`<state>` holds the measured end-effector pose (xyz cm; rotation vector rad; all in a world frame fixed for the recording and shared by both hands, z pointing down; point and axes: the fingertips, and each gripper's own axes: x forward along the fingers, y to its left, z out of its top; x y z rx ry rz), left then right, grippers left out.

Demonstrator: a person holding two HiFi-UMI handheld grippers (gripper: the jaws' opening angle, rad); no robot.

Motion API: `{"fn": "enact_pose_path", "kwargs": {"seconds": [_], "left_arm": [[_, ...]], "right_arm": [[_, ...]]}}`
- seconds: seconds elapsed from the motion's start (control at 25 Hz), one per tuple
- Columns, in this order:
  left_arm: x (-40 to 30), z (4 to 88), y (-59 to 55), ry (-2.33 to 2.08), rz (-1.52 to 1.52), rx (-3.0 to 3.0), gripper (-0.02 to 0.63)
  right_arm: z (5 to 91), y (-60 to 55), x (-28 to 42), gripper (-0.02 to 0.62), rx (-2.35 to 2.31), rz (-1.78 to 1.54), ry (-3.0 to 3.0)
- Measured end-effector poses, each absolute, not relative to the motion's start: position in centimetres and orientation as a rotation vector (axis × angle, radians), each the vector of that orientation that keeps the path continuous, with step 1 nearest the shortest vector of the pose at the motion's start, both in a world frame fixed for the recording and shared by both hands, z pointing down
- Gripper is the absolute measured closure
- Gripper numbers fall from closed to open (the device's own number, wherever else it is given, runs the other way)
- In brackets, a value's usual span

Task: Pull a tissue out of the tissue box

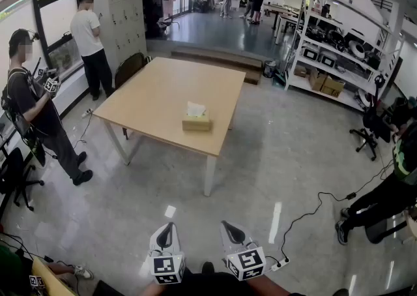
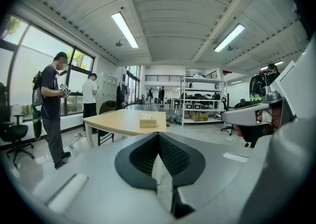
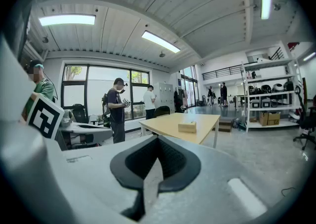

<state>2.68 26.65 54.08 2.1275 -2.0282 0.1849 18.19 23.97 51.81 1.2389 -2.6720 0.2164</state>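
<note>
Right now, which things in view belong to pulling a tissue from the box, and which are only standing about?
For the job: tissue box, the white tissue sticking out of it, wooden table under it, left tool and right tool, both shut and empty.

Standing about: shelving rack, lockers, black office chair, power strip on the floor.

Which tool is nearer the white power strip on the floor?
Right. The right tool hangs just left of the power strip in the head view; the left tool is farther left, on the right tool's other side. Neither touches it.
</note>
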Motion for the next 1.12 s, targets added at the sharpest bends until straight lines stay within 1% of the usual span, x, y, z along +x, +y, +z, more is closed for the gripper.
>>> {"fn": "enact_pose_path", "kwargs": {"seconds": [0.44,0.8,1.12], "left_arm": [[3.6,53.3,25.9,-2.021,0.182,2.153,0.589],[4.0,52.4,25.9,-2.031,0.18,2.155,0.588],[2.3,52.5,26.2,-2.076,0.215,2.088,0.588]], "right_arm": [[51.1,23.9,18.8,0.604,1.243,0.201,-2.683],[51.4,24.0,19.0,0.603,1.218,0.265,-2.731],[51.7,22.6,17.9,0.603,1.187,0.3,-2.745]]}}
